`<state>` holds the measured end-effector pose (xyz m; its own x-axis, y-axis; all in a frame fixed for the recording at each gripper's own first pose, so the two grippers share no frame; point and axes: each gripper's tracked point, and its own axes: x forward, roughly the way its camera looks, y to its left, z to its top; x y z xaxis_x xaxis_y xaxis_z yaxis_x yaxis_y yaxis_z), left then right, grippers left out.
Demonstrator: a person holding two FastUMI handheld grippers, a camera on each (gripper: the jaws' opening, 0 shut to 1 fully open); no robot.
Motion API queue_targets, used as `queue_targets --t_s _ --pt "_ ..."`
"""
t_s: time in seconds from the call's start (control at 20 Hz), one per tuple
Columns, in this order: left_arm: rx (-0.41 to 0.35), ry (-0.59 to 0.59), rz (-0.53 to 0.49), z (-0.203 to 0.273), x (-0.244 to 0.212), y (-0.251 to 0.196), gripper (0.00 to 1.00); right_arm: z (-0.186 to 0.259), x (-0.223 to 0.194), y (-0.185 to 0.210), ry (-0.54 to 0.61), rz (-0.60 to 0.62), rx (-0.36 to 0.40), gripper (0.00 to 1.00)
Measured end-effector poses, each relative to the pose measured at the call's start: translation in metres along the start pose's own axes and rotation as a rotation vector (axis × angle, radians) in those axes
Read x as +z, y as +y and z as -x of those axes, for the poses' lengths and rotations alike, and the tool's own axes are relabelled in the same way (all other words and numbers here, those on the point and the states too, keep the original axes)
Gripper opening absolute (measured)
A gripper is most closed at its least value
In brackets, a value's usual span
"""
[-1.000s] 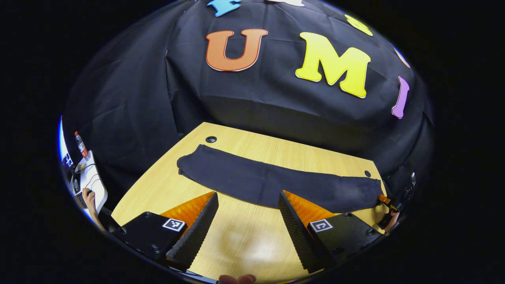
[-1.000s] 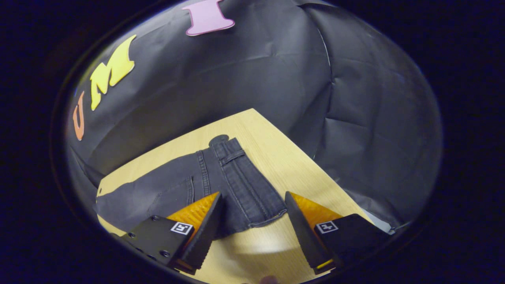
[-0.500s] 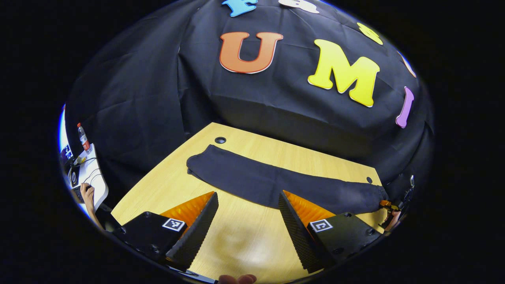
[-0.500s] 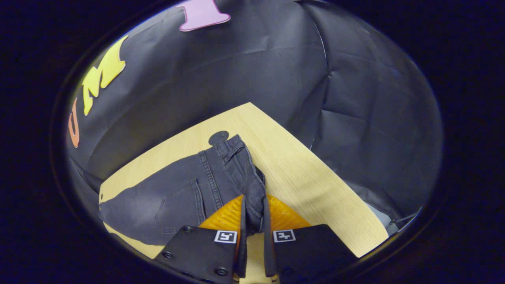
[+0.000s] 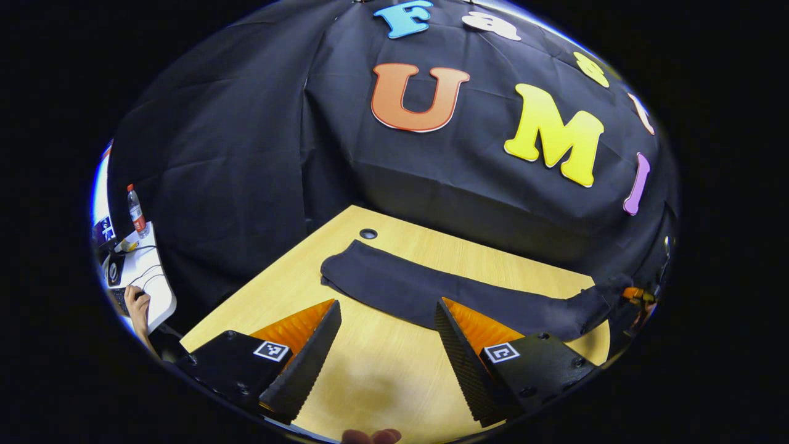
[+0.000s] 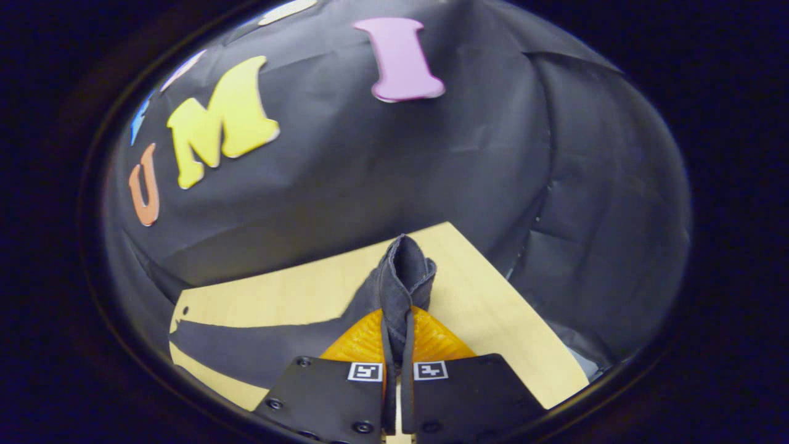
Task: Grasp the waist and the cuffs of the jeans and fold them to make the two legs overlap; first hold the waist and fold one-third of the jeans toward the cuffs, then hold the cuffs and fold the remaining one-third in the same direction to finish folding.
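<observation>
**Waist pinched, cuff end unheld**

Wooden tabletop [image 5: 382, 376] carries the jeans [image 5: 431, 293] lengthwise. Right gripper [image 6: 394, 345] has its jaws pressed onto the bunched waist [image 6: 404, 271], raised off the surface. Left gripper [image 5: 388, 345] hovers near, jaws spread, empty. Risk: thick denim slipping out, or legs dragging askew.

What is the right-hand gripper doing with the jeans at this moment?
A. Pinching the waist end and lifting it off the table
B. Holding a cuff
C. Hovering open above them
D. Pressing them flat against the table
A: in the right gripper view the right gripper is closed on the bunched waist of the jeans, which rises off the table, while the left gripper hangs open.
</observation>
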<state>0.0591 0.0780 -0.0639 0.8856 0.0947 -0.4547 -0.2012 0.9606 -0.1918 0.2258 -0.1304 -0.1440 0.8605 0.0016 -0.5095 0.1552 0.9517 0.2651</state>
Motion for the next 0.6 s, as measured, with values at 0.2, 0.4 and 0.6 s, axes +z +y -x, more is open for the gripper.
queue_targets --t_s 0.2,0.4,0.6 --pt "-0.013 -0.041 -0.021 -0.004 0.009 0.023 0.99 0.031 0.011 0.122 -0.039 0.104 0.115 0.04" --pt "-0.023 -0.069 -0.027 -0.007 0.016 0.05 0.99 0.047 -0.01 0.235 -0.049 0.174 0.209 0.04" --pt "-0.027 -0.088 -0.011 -0.01 0.022 0.077 0.99 0.044 -0.056 0.326 -0.007 0.258 0.285 0.04"
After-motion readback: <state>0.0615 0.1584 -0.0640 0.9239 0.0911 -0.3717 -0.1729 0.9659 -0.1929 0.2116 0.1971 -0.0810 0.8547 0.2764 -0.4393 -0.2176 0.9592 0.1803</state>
